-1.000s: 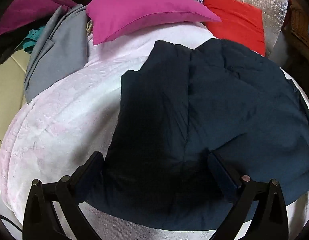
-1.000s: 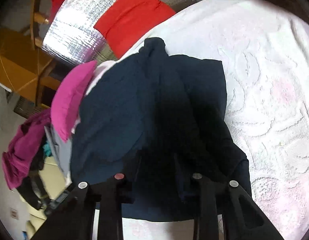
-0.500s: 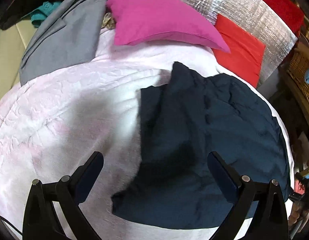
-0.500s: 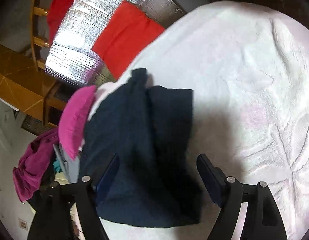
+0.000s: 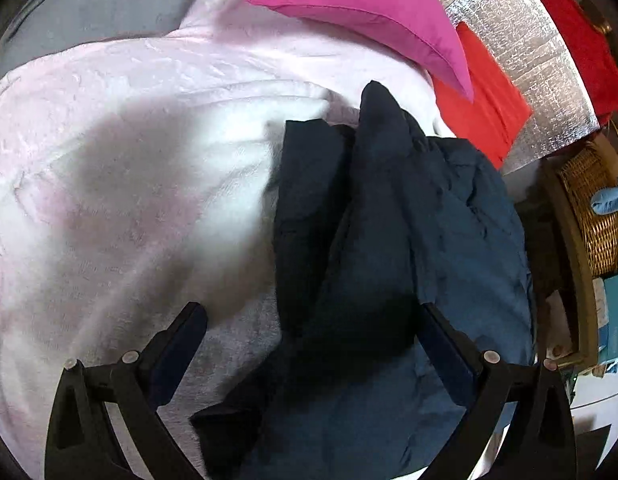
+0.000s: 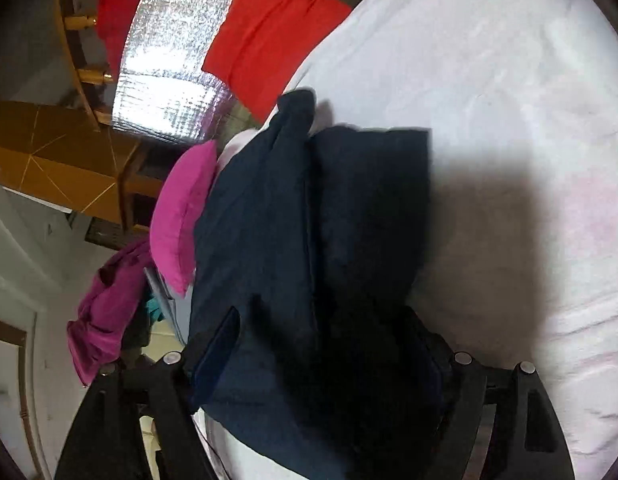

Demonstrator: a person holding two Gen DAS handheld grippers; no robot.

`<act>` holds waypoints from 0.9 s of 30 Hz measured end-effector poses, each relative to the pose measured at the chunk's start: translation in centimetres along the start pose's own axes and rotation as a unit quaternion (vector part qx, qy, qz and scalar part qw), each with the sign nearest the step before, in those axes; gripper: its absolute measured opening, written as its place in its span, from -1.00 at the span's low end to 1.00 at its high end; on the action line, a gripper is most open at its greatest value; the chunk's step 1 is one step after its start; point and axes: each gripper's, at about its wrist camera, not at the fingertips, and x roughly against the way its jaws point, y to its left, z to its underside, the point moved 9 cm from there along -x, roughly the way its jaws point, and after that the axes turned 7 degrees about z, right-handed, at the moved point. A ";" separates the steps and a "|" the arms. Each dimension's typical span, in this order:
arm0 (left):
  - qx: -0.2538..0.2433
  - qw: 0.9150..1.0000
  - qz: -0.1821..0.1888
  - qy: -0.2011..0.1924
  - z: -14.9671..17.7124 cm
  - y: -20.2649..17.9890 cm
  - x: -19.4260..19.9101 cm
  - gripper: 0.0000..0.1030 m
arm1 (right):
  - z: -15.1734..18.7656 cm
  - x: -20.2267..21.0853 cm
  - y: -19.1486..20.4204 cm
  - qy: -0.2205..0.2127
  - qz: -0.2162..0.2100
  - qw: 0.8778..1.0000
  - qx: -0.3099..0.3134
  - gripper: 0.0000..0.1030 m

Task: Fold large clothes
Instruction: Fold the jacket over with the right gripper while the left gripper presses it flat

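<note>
A dark navy garment [image 5: 389, 240], folded into a long bundle, lies on a pale pink blanket [image 5: 129, 160] that covers the bed. My left gripper [image 5: 313, 336] stands open just above the bundle's near left edge. Its right finger is over the cloth and its left finger over the bare blanket. In the right wrist view the same garment [image 6: 289, 220] fills the middle. My right gripper [image 6: 329, 344] is open and low over the garment's near end. Cloth lies between the wide jaws, and the pads do not press on it. The right finger is lost in dark shadow.
A magenta pillow [image 5: 349, 4] and a red cushion [image 5: 481, 104] lie at the bed's far end against a silver foil panel [image 5: 521, 52]. Grey clothing [image 5: 101, 8] is at the far left, a wicker basket [image 5: 593, 220] at the right. Purple clothes [image 6: 105, 312] are heaped beyond the pillow.
My right gripper went from nearly shut on the navy cloth to wide open, letting it go, then sank closer. The left gripper stayed open and swung toward the garment's left edge.
</note>
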 end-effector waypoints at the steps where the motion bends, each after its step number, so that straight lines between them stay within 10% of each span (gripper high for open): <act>1: -0.002 1.000 0.013 0.000 0.1 -0.6 0.0 1.00 | 0.1 -0.2 0.3 -0.002 0.006 1.000 0.012 0.60; 4: 0.012 0.995 0.094 0.028 1.2 -2.9 -0.8 1.00 | 0.3 -0.2 0.5 -0.013 0.010 1.000 0.013 0.58; 10: 0.018 0.997 0.072 0.009 1.3 -2.9 -1.6 0.96 | 0.5 -0.6 0.3 -0.016 0.039 0.999 0.019 0.18; 18: 0.029 0.997 0.069 -0.023 1.1 -3.0 -0.4 -0.09 | 0.6 -0.5 1.4 -0.030 0.058 0.997 0.039 -0.06; 27: 0.019 0.996 0.079 -0.048 0.5 -3.8 1.9 -0.48 | 0.5 1.4 4.3 -0.055 0.051 0.995 0.060 -0.29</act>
